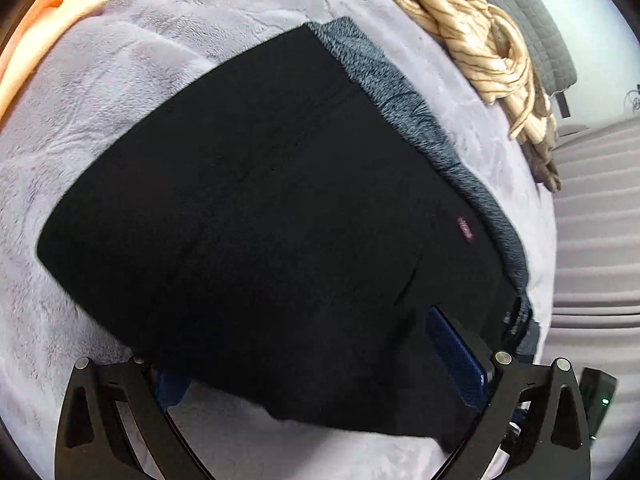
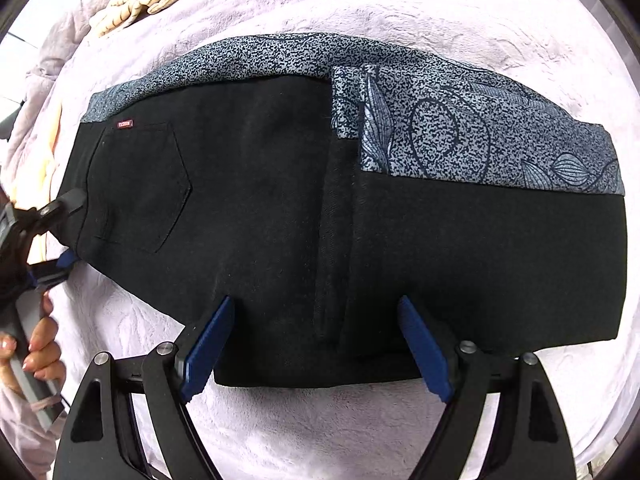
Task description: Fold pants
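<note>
While the black pants (image 2: 280, 208) lie folded across a pale lilac plush blanket (image 2: 400, 12), the right gripper (image 2: 316, 340) hangs straight over their near edge, its two blue pads spread wide with the cloth's central fold under the gap and neither pad pressing it: released. Beyond the right gripper, a speckled grey-blue garment (image 2: 440, 132) with leaf and swirl outlines lies under the pants and shows along their far side. To its left, the left gripper (image 2: 66, 230) meets the pants at the waist end, a hand (image 2: 38, 350) holding its grey handle. From the left wrist view the left gripper (image 1: 320, 372) straddles the nearest corner of the pants, the black cloth draping between its blue pads; whether the pads clamp the cloth I cannot tell.

One back pocket (image 2: 148, 184) with pale stitching faces up, and one small red label (image 2: 124, 123) sits just above it. Farther off, past the speckled garment, one cream cloth with brown stripes (image 1: 472, 40) is bunched at the blanket's edge, and a peach cloth (image 1: 52, 12) lies at the far left of the left gripper. Nothing sits on top of the pants.
</note>
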Tool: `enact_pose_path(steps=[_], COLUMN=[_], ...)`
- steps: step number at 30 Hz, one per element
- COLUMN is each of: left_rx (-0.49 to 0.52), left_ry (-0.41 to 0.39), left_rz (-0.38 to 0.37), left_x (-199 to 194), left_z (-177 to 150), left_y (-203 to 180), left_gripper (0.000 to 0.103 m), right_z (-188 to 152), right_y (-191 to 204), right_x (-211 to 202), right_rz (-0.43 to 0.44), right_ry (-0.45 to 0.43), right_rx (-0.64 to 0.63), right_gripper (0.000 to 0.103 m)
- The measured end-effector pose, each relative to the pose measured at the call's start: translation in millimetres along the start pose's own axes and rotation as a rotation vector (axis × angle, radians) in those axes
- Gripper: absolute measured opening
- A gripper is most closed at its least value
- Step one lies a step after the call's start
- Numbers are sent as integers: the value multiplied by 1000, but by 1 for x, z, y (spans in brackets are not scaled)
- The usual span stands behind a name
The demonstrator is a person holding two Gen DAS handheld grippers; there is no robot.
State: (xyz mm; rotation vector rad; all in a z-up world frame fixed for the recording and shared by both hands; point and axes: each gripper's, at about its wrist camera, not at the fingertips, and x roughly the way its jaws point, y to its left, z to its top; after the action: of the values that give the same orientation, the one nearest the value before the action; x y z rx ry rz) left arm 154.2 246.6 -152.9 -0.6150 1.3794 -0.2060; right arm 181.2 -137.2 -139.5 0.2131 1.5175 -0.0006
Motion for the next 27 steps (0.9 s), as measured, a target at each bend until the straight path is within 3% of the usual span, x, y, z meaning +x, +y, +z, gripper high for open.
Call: enact_pose_path(steps=[4,6,8,9,11,13,15,20,24,27], left_rx=[42,50,108,153,264,364,452,683,724,741], left_ry=[-16,-41,-91,-113,-166,-212,-246,-299,-314,-325], left_rz=[78,100,177,210,304,399,441,593,626,643], left_x=[7,4,-5,-9,-16,-21,-24,-10,-4,-1], left_z=[-3,-6,-12,-15,-22,-29,-38,-66,-75,-78], left_y=[-12,-16,-28,-36,-56,-72,-83,-102,-104,-106], left_gripper=[103,98,79,75,55,42,42,42,42,42], right_z=[1,0,0,0,1,2,6,40,88,118], right_y=[3,5,5,5,6,10,10,25,74,133], right_x=[1,2,2,2,-1,-11,-25,-65,-84,-85], right_rz=[3,3,3,2,-5,-31,-28,105,204,242], right_ry=[4,3,2,1,0,-15,-47,-72,-22,36], right_rx=[-5,-5,-4,-6,-13,-27,-43,-101,-245,-384], right_gripper=[86,86,86,86,86,83,77,77,77,77])
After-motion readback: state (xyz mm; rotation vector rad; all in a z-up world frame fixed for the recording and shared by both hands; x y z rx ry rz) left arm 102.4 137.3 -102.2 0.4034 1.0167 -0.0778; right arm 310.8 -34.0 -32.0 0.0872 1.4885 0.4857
